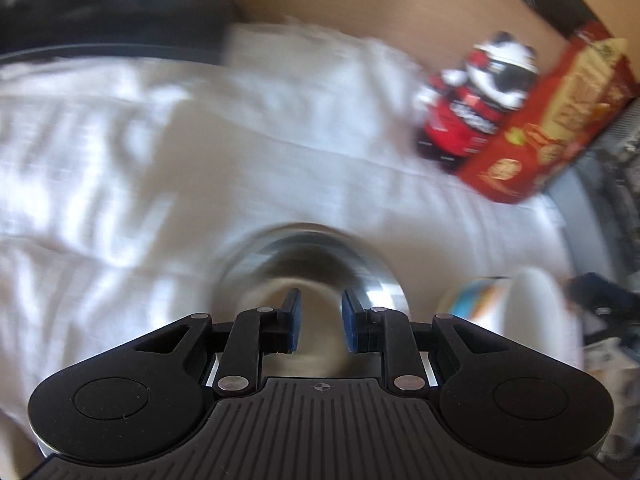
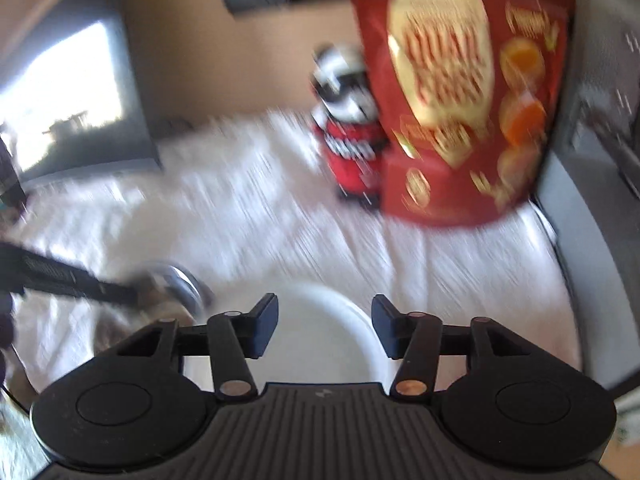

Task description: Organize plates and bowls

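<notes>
A steel bowl [image 1: 308, 256] sits on the white cloth [image 1: 140, 160], blurred by motion. My left gripper [image 1: 320, 322] hangs over its inside with the blue pads apart and nothing visibly pinched between them. To its right stands a white bowl [image 1: 516, 308] with a blue and orange pattern on its outside. In the right wrist view the white bowl [image 2: 320, 344] lies right under my right gripper [image 2: 324, 328], whose fingers are spread and clear of it. There the left gripper [image 2: 72, 280] shows as a black bar reaching to the steel bowl [image 2: 180, 280].
A red cracker box [image 2: 460, 100] stands at the back right, with a red bottle topped by a black-and-white figure [image 2: 348, 144] beside it. A dark screen [image 2: 72, 92] stands at the left, a tan wall behind. The cloth's right edge meets a grey surface [image 2: 576, 240].
</notes>
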### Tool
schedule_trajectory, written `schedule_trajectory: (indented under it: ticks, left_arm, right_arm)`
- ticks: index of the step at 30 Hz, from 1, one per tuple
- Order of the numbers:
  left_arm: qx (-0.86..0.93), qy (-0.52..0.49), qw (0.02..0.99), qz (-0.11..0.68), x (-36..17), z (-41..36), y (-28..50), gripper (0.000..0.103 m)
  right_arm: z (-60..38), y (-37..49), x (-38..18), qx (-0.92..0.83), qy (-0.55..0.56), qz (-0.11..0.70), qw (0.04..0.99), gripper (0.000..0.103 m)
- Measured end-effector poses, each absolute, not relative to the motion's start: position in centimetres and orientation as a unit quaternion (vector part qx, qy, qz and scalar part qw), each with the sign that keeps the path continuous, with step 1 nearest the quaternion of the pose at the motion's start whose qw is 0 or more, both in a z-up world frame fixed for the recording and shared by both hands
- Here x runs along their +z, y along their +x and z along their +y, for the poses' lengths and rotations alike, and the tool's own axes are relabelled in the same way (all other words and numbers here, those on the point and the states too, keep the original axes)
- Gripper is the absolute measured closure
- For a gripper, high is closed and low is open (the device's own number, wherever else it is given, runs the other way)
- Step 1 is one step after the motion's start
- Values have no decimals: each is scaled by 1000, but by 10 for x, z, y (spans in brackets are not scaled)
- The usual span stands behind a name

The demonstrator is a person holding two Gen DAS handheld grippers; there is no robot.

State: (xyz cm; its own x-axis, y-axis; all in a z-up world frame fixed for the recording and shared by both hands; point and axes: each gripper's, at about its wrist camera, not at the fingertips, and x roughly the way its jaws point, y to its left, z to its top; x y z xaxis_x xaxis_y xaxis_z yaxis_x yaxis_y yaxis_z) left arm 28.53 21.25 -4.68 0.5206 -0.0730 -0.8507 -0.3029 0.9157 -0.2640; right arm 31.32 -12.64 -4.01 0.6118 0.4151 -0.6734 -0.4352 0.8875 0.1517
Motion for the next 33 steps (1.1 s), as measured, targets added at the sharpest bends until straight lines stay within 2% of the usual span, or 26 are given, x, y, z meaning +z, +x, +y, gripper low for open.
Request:
schedule_trajectory:
  ticks: [6,14,26,33]
  left_arm:
    - [90,-196,835,506,-68,272,274,79]
    - [25,-207,830,517,-93,298,289,79]
    - [-34,-162,839,519,-105,279,313,76]
    - [-39,-138,834,532,-116,273,314,76]
  right_arm:
    - [-59,287,-39,272,11,382,883,51]
    - [8,233,-75,238,-22,429,871,51]
    - [-3,226,-125,95,91,485,865,51]
    - [-5,227,-133,78,98,490,863,51]
